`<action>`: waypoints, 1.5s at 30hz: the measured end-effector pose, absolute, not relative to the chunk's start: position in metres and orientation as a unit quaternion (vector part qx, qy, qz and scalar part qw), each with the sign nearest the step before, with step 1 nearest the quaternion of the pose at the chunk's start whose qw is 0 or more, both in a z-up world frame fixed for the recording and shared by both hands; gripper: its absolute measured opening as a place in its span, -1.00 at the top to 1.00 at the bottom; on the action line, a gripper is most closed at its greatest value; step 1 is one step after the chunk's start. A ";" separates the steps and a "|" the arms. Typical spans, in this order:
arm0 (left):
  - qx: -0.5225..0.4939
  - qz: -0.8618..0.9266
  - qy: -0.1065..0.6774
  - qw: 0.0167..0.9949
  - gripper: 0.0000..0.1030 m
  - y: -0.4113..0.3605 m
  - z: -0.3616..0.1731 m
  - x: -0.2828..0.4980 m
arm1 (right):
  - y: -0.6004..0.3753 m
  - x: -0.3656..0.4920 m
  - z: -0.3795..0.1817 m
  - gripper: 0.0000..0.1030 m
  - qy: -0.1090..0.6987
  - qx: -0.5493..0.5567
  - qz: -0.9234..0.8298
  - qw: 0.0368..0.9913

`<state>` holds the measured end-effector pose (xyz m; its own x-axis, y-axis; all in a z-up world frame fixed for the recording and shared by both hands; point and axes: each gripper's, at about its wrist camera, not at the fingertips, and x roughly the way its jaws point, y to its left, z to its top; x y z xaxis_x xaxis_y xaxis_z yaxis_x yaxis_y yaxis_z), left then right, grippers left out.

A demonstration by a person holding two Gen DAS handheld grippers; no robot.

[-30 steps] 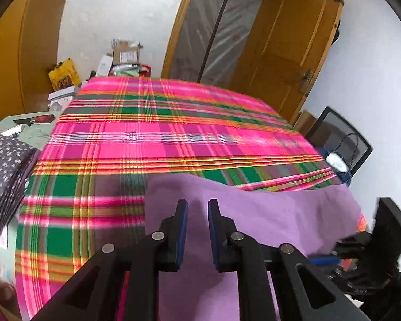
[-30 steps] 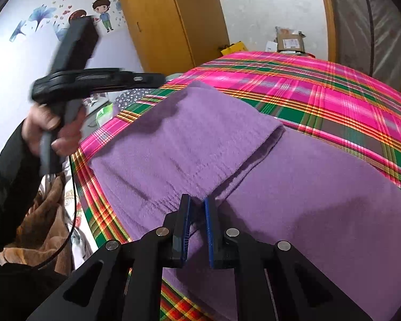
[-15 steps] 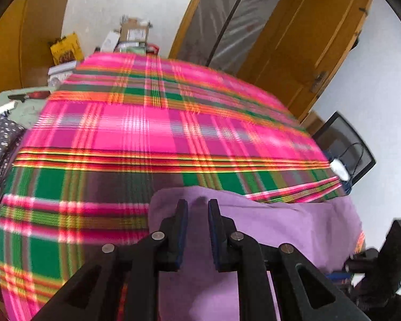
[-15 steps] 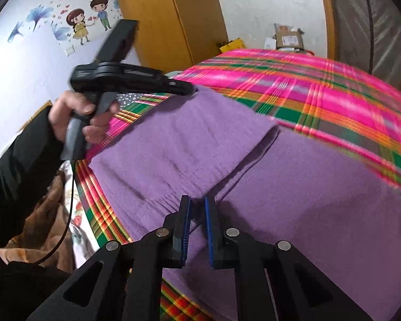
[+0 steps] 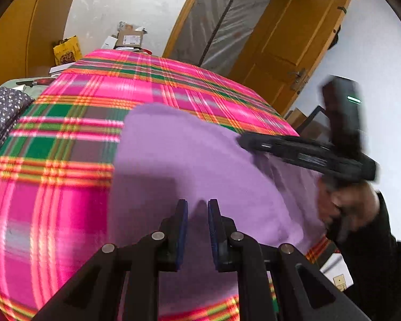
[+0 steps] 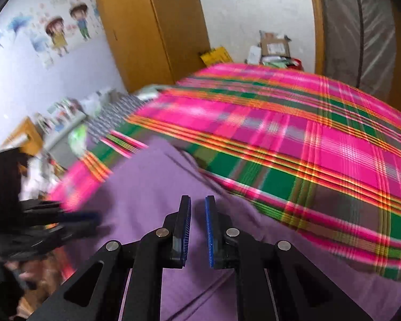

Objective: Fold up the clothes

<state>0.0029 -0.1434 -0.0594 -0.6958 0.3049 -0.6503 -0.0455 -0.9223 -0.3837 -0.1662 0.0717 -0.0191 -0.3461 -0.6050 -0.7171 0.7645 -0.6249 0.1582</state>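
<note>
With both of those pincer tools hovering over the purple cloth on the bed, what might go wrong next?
The purple garment lies near the edge of the plaid bedspread, so a tug might slide it off. The left gripper and right gripper are close together and could bump. Both views are blurred by motion, so a grab may miss the cloth's edge. Neither gripper seems to hold any fabric.

The purple garment [image 5: 189,165] lies spread on my plaid bedspread [image 5: 66,139], soft and fleecy, its rounded far edge toward twelve o'clock. In my right view the purple garment [image 6: 147,187] shows a folded layer, its diagonal edge running toward one o'clock.
</note>
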 end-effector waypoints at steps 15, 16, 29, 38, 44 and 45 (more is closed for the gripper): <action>-0.361 0.909 -0.185 0.101 0.71 -0.139 -0.064 0.033 | 0.092 -0.176 -0.031 0.87 0.046 0.415 -0.809 0.414; -0.360 0.910 -0.182 0.101 0.71 -0.137 -0.064 0.036 | 0.092 -0.176 -0.030 0.87 0.043 0.414 -0.809 0.415; -0.323 0.922 -0.215 0.017 0.71 -0.181 -0.053 0.067 | 0.095 -0.150 -0.005 0.73 0.026 0.380 -0.790 0.481; -0.335 0.918 -0.211 0.020 0.71 -0.177 -0.062 0.071 | 0.112 -0.083 -0.023 0.73 0.090 0.359 -0.746 0.553; -0.338 0.920 -0.198 0.019 0.71 -0.170 -0.066 0.079 | 0.121 -0.065 -0.033 0.74 0.121 0.344 -0.754 0.546; -0.337 0.920 -0.201 0.019 0.71 -0.171 -0.065 0.079 | 0.122 -0.066 -0.033 0.75 0.117 0.346 -0.756 0.544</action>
<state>0.0793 -0.1707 -0.0648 -0.7725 0.1694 -0.6120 0.1009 -0.9188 -0.3816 -0.0659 0.1223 -0.0326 -0.1694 -0.7409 -0.6499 0.9023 -0.3819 0.2002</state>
